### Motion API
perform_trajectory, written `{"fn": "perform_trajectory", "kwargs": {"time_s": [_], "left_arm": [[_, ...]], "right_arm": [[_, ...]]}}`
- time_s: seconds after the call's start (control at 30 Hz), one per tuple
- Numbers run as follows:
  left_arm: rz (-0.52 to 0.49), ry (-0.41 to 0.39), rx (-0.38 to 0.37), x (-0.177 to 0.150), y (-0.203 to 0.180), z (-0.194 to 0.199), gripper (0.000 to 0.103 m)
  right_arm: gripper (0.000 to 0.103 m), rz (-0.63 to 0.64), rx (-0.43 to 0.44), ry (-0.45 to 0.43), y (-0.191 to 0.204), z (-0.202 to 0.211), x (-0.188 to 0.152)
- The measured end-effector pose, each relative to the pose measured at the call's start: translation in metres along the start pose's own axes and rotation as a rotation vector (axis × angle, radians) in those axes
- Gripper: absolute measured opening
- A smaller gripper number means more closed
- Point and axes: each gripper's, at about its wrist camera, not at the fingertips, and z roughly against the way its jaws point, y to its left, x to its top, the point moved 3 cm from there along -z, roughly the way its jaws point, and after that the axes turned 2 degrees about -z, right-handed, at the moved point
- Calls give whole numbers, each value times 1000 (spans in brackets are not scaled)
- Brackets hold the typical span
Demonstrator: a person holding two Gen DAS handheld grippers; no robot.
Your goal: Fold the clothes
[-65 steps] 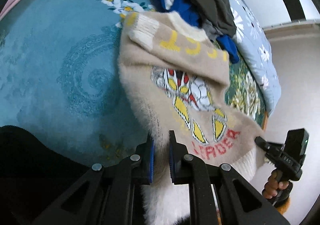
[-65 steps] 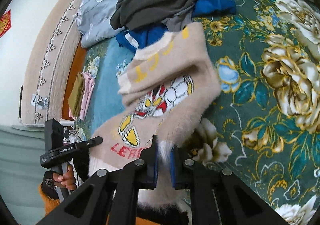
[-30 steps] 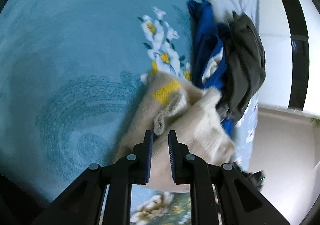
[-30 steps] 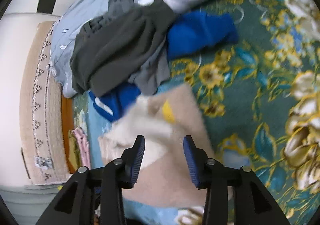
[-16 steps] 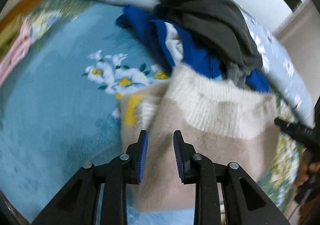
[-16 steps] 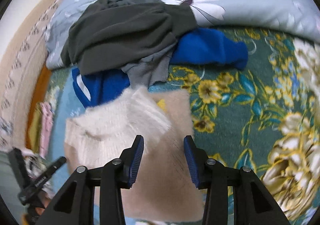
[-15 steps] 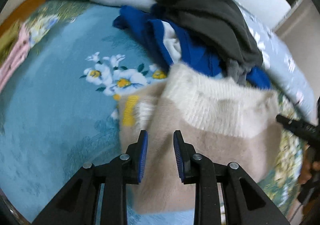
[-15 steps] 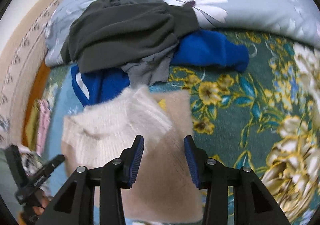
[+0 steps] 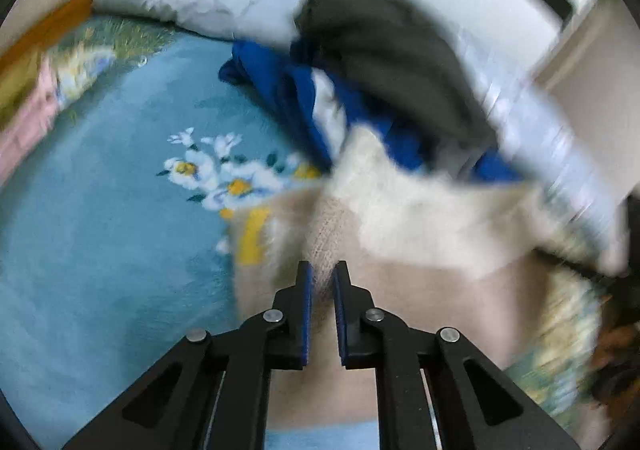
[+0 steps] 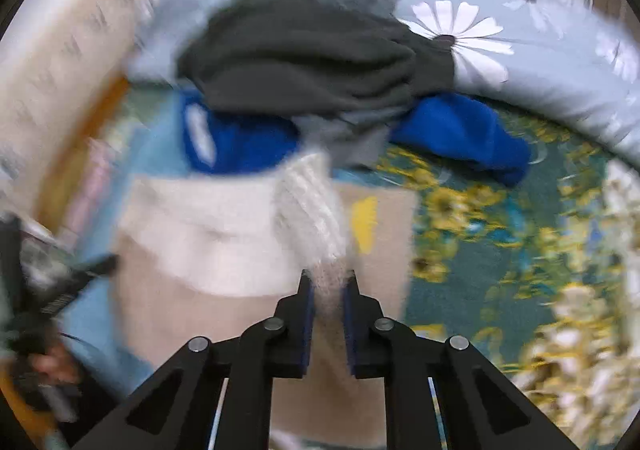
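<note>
A beige fuzzy sweater (image 9: 420,290) with a cream ribbed hem and a yellow patch lies folded over on the bed; it also shows in the right wrist view (image 10: 224,282). My left gripper (image 9: 322,278) is shut on a raised ridge of the sweater near its left edge. My right gripper (image 10: 328,290) is shut on a pinch of the sweater's fuzzy cream fabric near its right edge. Both views are motion blurred.
A pile of dark grey (image 10: 304,50) and blue clothes (image 10: 460,134) lies just behind the sweater, against a grey floral pillow (image 10: 540,50). The bedspread is teal (image 9: 100,230) on the left and green floral (image 10: 520,250) on the right. Pink folded items (image 9: 24,126) lie at far left.
Both grippers were open over the folded sweater half a second ago; both have now closed on its fabric and lift it slightly. Earlier the sweater was swung over and folded in half.
</note>
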Motion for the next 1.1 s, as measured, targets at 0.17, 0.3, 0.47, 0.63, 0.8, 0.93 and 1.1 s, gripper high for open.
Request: {"fn": "perform_trajectory", "kwargs": {"time_s": [0.17,0.3,0.47,0.63,0.8,0.93,1.1], "left_arm": [[195,16,-12,-4,43,-8,7],[298,62,30,-17,72,-20,0],[406,54,-43,-22,88,-14,0],[311,50,-118,-3,54,-18,3],[236,94,-87,1,27,-35,42],[197,83,-34,0,18,-37,12],[203,46,-49,-4,21,-27,10]], "right_arm": [[13,-234,74,-2,-51,-9,6],[13,-266,30,33,-63,-27,1],[13,-239,-9,48,-60,-35,2],[13,-213,-16,42,-48,-33,5],[13,-199,-14,39,-43,-30,5],[13,-204,-12,36,-40,-30,5],[13,-182,32,28,-28,-26,7]]}}
